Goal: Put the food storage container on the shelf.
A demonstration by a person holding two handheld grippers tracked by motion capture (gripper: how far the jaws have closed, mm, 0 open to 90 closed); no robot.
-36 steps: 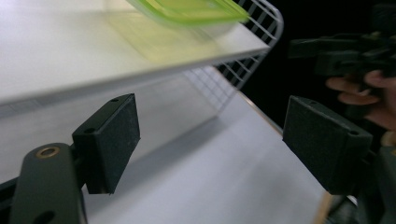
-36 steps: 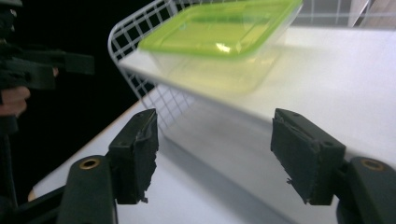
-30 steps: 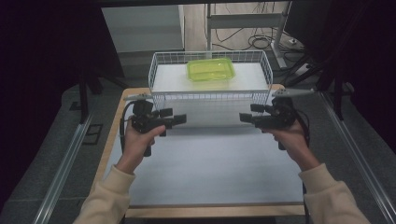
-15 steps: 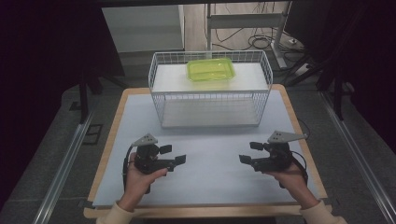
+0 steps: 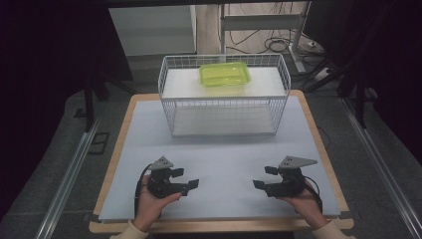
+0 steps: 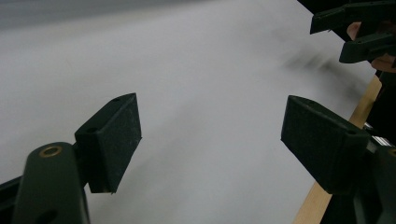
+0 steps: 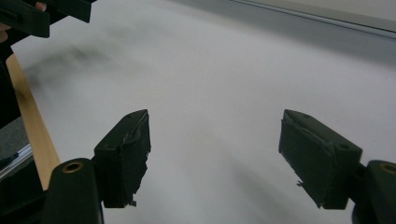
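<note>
Currently, both pairs of jaws are standing apart and gripping nothing; the left gripper (image 5: pixel 191 184) and right gripper (image 5: pixel 259 185) are facing each other low over the pale grey table mat (image 5: pixel 224 154), probably a ready pose, well apart from the translucent green plastic container (image 5: pixel 225 73) sitting atop the white wire basket (image 5: pixel 224 107).

Dark room, dim at both sides of frame. Grey floor (image 5: pixel 59 144) with metal rails (image 5: pixel 64 184) lower left and right. Desk legs (image 5: pixel 259 22) and loose cables (image 5: pixel 278 45) at top centre. Wooden-edged table (image 5: pixel 117 149) in the middle.

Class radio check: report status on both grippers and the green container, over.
Left gripper open, empty. Right gripper open, empty. Green container in wire basket, untouched. Nothing between.
</note>
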